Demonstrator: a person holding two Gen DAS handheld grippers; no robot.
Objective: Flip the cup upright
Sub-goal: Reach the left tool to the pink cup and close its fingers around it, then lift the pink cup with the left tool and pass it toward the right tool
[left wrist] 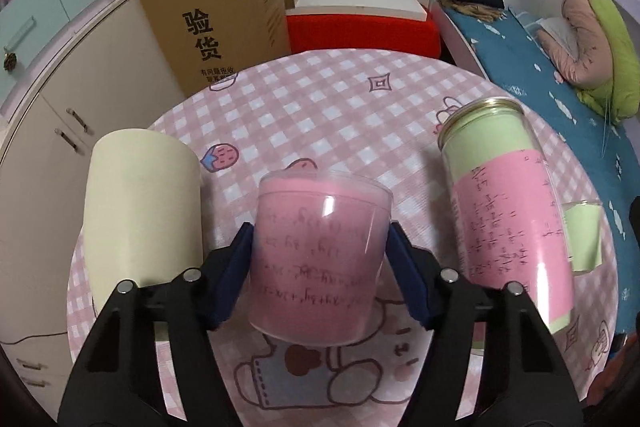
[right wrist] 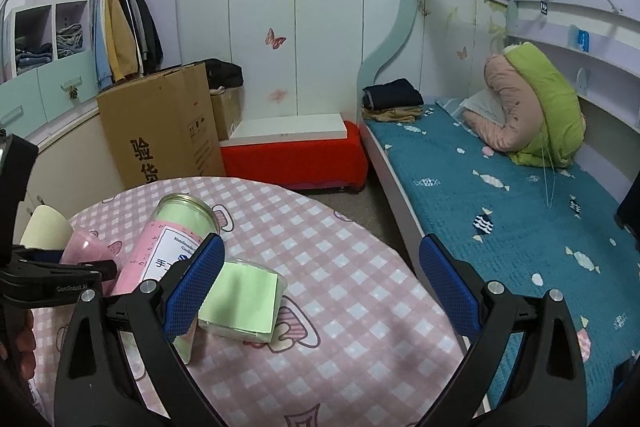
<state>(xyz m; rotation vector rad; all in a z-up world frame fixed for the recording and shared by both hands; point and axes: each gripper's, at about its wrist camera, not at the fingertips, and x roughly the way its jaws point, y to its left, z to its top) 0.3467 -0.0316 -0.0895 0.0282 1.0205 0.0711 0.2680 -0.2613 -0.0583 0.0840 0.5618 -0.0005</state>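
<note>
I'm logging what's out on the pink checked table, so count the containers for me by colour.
Cream: 1, the cream cup
Pink: 1, the pink cup, gripped in the left claw
Pink and green: 1, the tall can
Green: 1, the small green cup, lying on its side by the open right claw
Total: 4

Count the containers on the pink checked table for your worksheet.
4: a cream cup at the left, a pink cup held in the left tool, a tall can to its right, and a small green cup beside the can.
</note>
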